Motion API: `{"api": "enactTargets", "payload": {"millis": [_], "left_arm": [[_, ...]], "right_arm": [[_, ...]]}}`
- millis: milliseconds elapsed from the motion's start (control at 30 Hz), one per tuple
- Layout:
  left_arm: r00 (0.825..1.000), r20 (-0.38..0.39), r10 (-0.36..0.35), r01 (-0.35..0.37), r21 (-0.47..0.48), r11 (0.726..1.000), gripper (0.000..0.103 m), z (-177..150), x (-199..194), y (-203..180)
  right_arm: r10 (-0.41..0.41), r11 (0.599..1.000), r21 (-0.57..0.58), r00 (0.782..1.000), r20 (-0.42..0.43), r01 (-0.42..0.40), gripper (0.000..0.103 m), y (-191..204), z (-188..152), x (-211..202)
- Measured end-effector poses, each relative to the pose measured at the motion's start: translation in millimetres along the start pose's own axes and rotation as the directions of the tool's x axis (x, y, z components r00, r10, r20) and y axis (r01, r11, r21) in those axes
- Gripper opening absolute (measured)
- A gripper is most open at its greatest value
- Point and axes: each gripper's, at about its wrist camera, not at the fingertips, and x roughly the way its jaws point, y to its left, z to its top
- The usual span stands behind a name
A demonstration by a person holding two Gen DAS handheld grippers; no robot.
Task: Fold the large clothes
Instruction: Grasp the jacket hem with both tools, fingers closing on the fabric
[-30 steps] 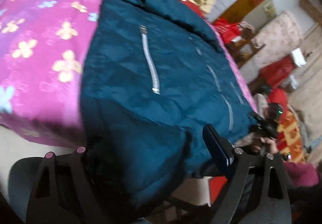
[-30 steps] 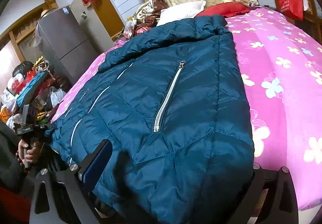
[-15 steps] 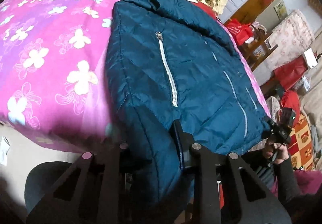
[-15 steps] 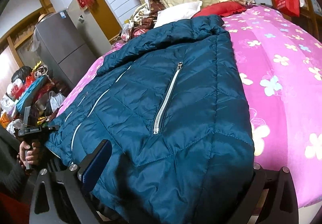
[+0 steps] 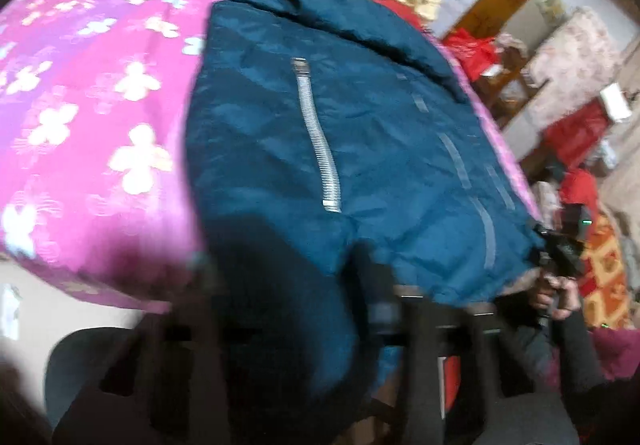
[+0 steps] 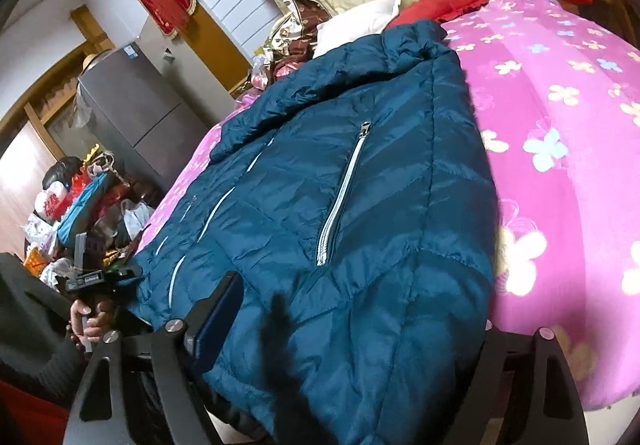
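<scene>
A puffy, quilted teal jacket [image 6: 352, 205] with a silvery pocket zipper [image 6: 340, 201] lies on the pink flowered bedspread [image 6: 560, 165], its hem bulging between both sets of jaws. The right gripper [image 6: 340, 325] has jaws spread wide around the slick padded hem. The left gripper [image 5: 288, 309] is motion-blurred, its jaws apparently pinching a hem fold.

A teal quilted jacket [image 6: 360, 205] with silver zips lies on a magenta bedspread [image 6: 560, 165] printed with pale flowers.
</scene>
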Motion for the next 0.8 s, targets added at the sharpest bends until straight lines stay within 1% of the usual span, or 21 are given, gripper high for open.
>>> {"api": "enactTargets", "payload": {"millis": [33, 67, 100, 133, 233, 333, 400, 433, 500, 567, 600, 633, 667, 700, 733, 767, 800], "left_arm": [[1.0, 0.009, -0.004, 0.004, -0.007, 1.0, 0.015, -0.4, -2.0, 0.6], [1.0, 0.021, -0.001, 0.001, -0.01, 1.0, 0.014, -0.7, -4.8, 0.5], [0.999, 0.035, 0.009, -0.009, -0.004, 1.0, 0.012, -0.9, -8.5, -2.1], [0.998, 0.052, 0.028, -0.029, 0.013, 0.999, 0.011, -0.7, -13.9, -7.0], [0.994, 0.093, 0.052, -0.055, 0.029, 0.998, 0.009, 1.3, -23.3, -15.9], [0.99, 0.126, 0.057, -0.06, 0.016, 0.998, 0.009, 4.9, -33.1, -17.0], [0.989, 0.133, 0.059, -0.06, 0.004, 0.998, 0.009, 7.3, -33.2, -14.9], [0.99, 0.124, 0.067, -0.067, -0.002, 0.998, 0.009, 7.3, -31.1, -12.0], [0.99, 0.107, 0.086, -0.086, -0.009, 0.996, 0.01, 7.0, -23.5, -9.1], [0.992, 0.083, 0.094, -0.092, -0.032, 0.995, 0.012, 3.4, -15.3, -3.7], [0.993, 0.071, 0.097, -0.094, -0.04, 0.995, 0.015, 1.4, -11.0, -0.8], [0.993, 0.065, 0.099, -0.096, -0.045, 0.994, 0.02, -0.2, -9.7, 1.1], [0.993, 0.063, 0.098, -0.094, -0.053, 0.994, 0.022, -1.7, -8.6, 2.9], [0.994, 0.062, 0.095, -0.091, -0.054, 0.994, 0.03, -3.6, -9.2, 2.5], [0.994, 0.055, 0.091, -0.088, -0.049, 0.995, 0.041, -4.0, -7.1, 2.7], [0.995, 0.046, 0.09, -0.088, -0.042, 0.995, 0.045, -4.7, -5.2, 1.6], [0.995, 0.051, 0.089, -0.088, -0.031, 0.996, 0.048, -5.4, -5.7, 0.2]], "right_arm": [[0.008, 1.0, 0.018, 1.0, -0.016, -0.008, 0.044, -2.6, -0.1, 2.0], [0.008, 0.999, 0.036, 1.0, -0.017, -0.008, 0.038, -5.6, -0.2, 2.4], [0.012, 0.999, 0.044, 1.0, -0.013, -0.011, 0.028, -7.0, -0.2, 0.9], [0.017, 0.999, 0.037, 1.0, -0.002, -0.017, 0.023, -5.4, 0.1, -2.8], [-0.019, 1.0, 0.009, 0.999, 0.03, 0.019, 0.017, 3.3, -1.6, -12.8], [-0.046, 0.999, 0.001, 0.996, 0.072, 0.046, 0.013, 12.4, -5.4, -26.0], [-0.06, 0.998, -0.002, 0.994, 0.088, 0.06, 0.013, 17.6, -8.1, -32.7], [-0.062, 0.998, -0.007, 0.994, 0.085, 0.062, 0.013, 19.2, -10.0, -33.4], [-0.057, 0.998, -0.002, 0.997, 0.048, 0.057, 0.013, 16.2, -14.5, -27.3], [-0.052, 0.998, 0.035, 0.998, 0.035, 0.051, 0.013, 8.3, -14.1, -22.9], [-0.035, 0.997, 0.065, 0.999, 0.033, 0.033, 0.014, 3.2, -14.7, -21.9], [-0.025, 0.995, 0.097, 0.999, 0.031, 0.022, 0.018, -2.8, -14.1, -20.5], [-0.02, 0.992, 0.128, 0.999, 0.025, 0.017, 0.022, -7.9, -15.1, -19.9], [-0.013, 0.988, 0.157, 1.0, 0.017, 0.01, 0.032, -13.1, -16.1, -18.5], [0.013, 0.985, 0.173, 1.0, 0.022, -0.017, 0.039, -16.2, -17.7, -18.3], [0.037, 0.983, 0.179, 0.999, 0.032, -0.042, 0.042, -17.5, -17.8, -18.4], [0.039, 0.984, 0.173, 0.999, 0.03, -0.044, 0.043, -16.9, -16.9, -17.8]]}}
